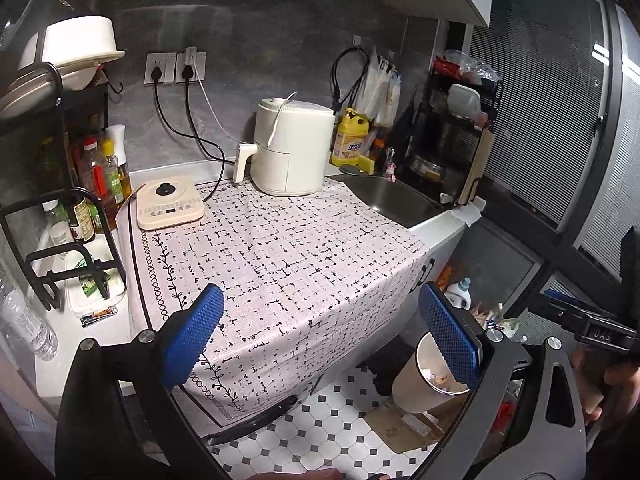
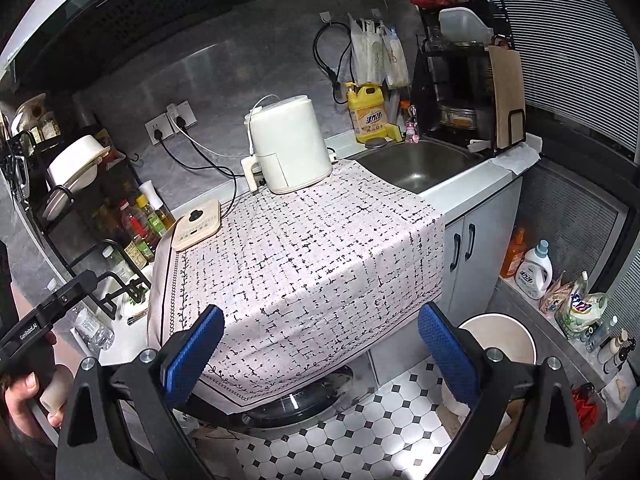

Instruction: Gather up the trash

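At the far left, on the bare counter strip beside the bottle rack (image 1: pixel 68 240), small wrappers (image 1: pixel 94 284) are lying on a white lid or tray (image 1: pixel 96 300), with a flat packet (image 1: pixel 99 313) just in front. These are probably the trash; they are looking light, thin and crinkly, likely slippery, so pinching an edge or a crumpled fold should be holding better than a flat face.

The left gripper (image 1: pixel 324 336) is hanging with its jaws wide and holding nothing, above the front edge of the patterned cloth (image 1: pixel 288 248), which is draping soft over the counter. The right gripper (image 2: pixel 320 352) is likewise gaping and unloaded.

To the right, the bin (image 1: pixel 430 376) is standing on the tiled floor (image 1: pixel 320 432), already holding some scraps. The sink (image 2: pixel 420 168) is lying beyond.
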The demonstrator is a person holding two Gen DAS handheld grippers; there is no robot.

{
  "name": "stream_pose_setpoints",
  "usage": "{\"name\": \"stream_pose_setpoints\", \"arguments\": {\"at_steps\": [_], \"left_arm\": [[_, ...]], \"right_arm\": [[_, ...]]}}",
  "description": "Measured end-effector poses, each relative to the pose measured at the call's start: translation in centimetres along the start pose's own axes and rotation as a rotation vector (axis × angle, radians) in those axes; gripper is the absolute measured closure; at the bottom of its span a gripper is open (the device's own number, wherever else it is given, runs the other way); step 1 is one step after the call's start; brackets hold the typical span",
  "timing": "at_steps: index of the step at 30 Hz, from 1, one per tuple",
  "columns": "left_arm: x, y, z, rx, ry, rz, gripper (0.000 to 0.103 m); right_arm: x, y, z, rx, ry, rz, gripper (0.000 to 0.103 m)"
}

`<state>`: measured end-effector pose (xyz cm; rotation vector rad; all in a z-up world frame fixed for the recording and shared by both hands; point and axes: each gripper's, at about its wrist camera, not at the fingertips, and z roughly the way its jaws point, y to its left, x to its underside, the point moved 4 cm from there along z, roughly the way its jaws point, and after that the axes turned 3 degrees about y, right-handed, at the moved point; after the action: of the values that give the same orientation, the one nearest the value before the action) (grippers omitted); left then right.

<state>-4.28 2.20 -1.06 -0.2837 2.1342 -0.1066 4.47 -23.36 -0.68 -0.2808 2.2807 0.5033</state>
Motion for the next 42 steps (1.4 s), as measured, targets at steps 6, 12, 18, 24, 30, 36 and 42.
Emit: {"name": "stream_pose_setpoints", "arguments": {"at_steps": [6, 12, 18, 24, 30, 36, 42], "left_arm": [[-0.28, 0.06, -0.14, -0.002, -0.011, -0.004, 0.006], [-0.37, 0.19, -0.18, -0.003, -0.014, -0.007, 0.006], [-0.25, 0.19, 0.30, -0.005, 0.009, -0.002, 0.006], [-0.33, -0.16, 0.03, -0.007, 0.001, 0.004, 0.006], [0.02, -0.13, -0.03, -0.015, 0.007, 0.000, 0.006], [0.21, -0.28, -0.22, -0.015, 0.006, 0.009, 0.006], [0.47, -0.17, -0.22, -0.006, 0.012, 0.007, 0.006]], "right_arm": [[-0.19, 0.40, -0.16, -0.002, -0.004, -0.006, 0.008], [-0.44, 0.28, -0.41, 0.002, -0.010, -0.005, 0.008], [-0.32, 0.13, -0.16, -0.009, -0.009, 0.004, 0.008], [-0.40, -0.34, 0.23, -0.009, -0.007, 0.011, 0.008], [-0.45, -0.29, 0.38, -0.011, -0.005, 0.009, 0.008], [-0.27, -0.10, 0.28, -0.012, -0.011, 0.011, 0.008], [0.11, -0.05, 0.12, -0.009, -0.011, 0.017, 0.008]]}}
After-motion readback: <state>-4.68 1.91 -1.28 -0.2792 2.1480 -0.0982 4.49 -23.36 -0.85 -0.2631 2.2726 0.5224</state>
